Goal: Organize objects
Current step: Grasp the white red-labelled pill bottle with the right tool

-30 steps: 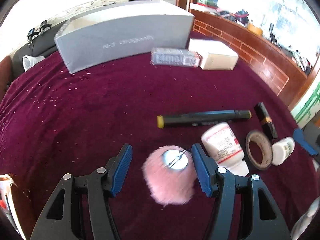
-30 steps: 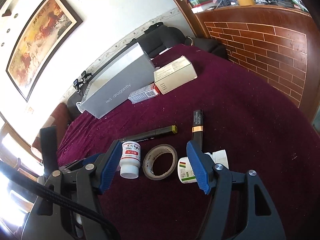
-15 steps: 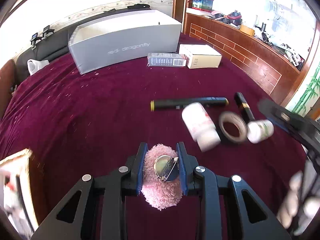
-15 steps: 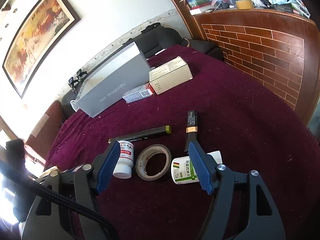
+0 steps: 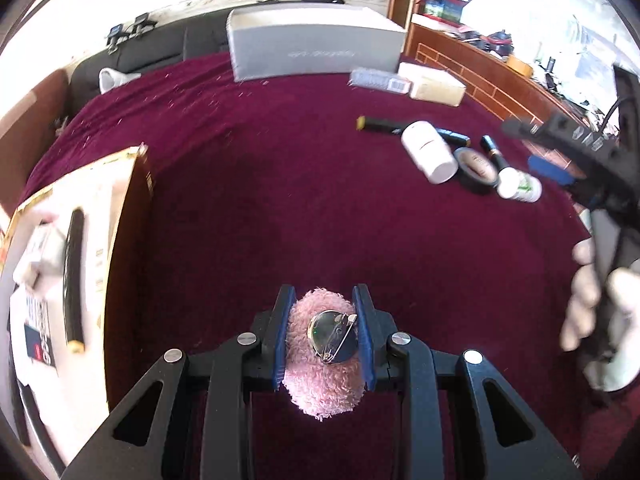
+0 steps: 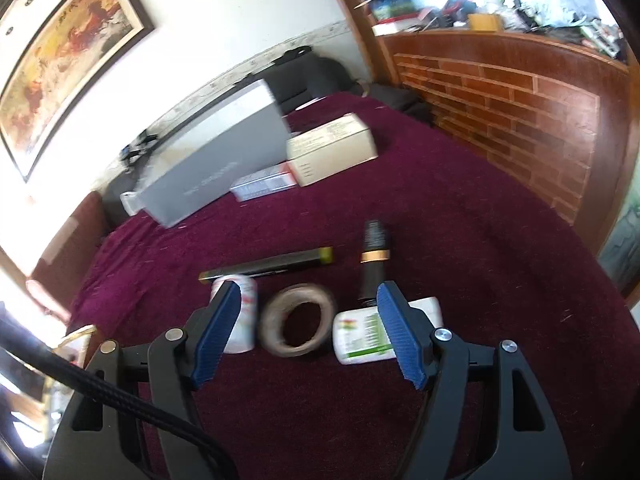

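My left gripper (image 5: 323,334) is shut on a pink fluffy brooch (image 5: 324,376) with a round metal pin back, held above the maroon cloth (image 5: 280,200). My right gripper (image 6: 308,336) is open over a tape roll (image 6: 297,320), with a white bottle (image 6: 240,320) at its left finger and a green-labelled bottle (image 6: 362,336) at its right finger. A black marker (image 6: 272,264) and a black lipstick tube (image 6: 374,256) lie just beyond. In the left wrist view the right gripper (image 5: 576,160) shows at the right edge beside these items.
An open box (image 5: 60,280) with items inside lies at the left. A long grey box (image 5: 316,46), a small flat carton (image 5: 380,80) and a cream carton (image 5: 436,84) stand at the far side. A brick-patterned wooden wall (image 6: 520,120) borders the right.
My left gripper closed on the pink brooch, lifted it and swung left, bringing the open box into view. My right gripper came lower over the tape roll.
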The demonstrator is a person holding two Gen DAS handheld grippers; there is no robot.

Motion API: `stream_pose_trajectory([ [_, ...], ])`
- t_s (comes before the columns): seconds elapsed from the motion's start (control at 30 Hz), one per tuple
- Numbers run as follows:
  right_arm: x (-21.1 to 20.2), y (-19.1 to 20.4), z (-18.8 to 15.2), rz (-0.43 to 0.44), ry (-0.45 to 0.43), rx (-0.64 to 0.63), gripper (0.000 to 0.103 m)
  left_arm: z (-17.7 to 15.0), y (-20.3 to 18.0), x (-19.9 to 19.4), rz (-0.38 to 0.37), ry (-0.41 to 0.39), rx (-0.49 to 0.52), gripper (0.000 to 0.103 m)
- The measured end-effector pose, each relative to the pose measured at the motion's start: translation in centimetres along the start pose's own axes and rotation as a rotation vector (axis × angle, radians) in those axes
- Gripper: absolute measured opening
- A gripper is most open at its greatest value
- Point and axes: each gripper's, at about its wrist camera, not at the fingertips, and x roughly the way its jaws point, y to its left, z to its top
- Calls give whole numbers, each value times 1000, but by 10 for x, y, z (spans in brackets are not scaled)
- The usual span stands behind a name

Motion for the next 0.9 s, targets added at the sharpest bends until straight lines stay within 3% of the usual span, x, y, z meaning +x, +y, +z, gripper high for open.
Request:
stream_pose_trajectory([
  [0.23, 29, 59, 17, 90, 221, -144, 70, -13, 12, 6, -33, -10, -44, 25],
  [0.63, 97, 96, 13, -89, 377, -295, 63, -18, 18, 4, -68, -51, -69, 26],
  [0.9, 112, 97, -3, -173, 421, -342, 46, -19, 20, 4, -84, -59, -87, 27],
])
